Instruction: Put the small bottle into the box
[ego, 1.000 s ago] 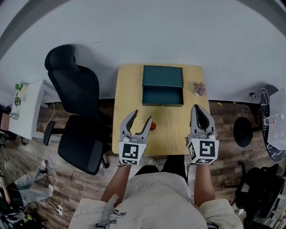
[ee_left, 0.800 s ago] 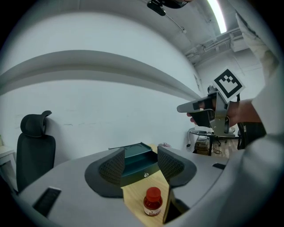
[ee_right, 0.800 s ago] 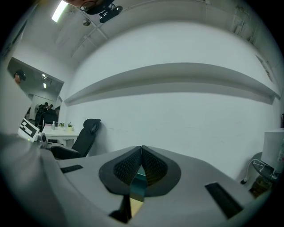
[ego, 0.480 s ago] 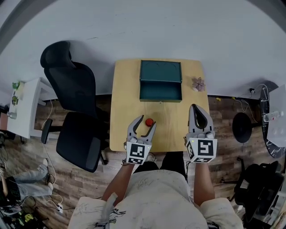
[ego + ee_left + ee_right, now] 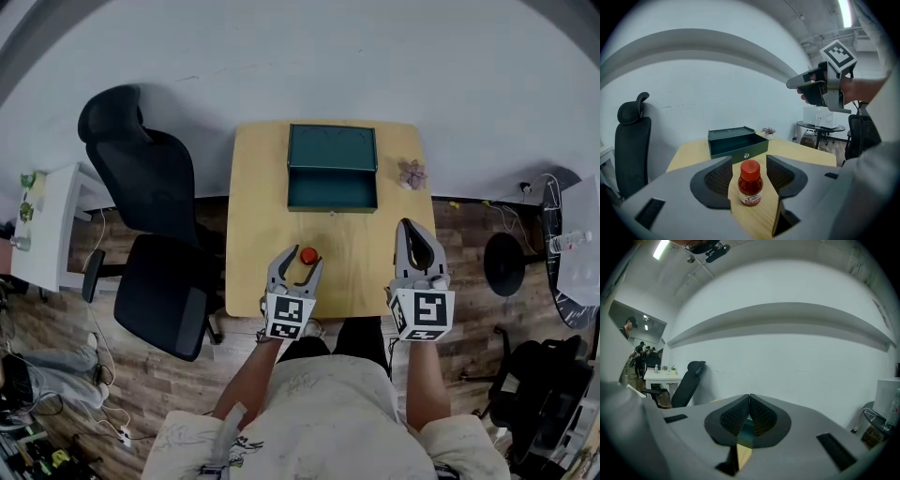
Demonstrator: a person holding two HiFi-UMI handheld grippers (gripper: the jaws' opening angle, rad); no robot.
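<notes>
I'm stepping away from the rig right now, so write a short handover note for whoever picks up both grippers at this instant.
Left gripper: open, jaws either side of the small bottle, not closed on it.
Right gripper: shut, holding nothing, over the near right part of the table.
Small bottle: upright on the table, red cap on, on the near side of the box.
Box: open, at the table's far side.
Done: left gripper lined up around the bottle.
Left: close on the bottle, lift it, carry it to the box, set it inside, release.
</notes>
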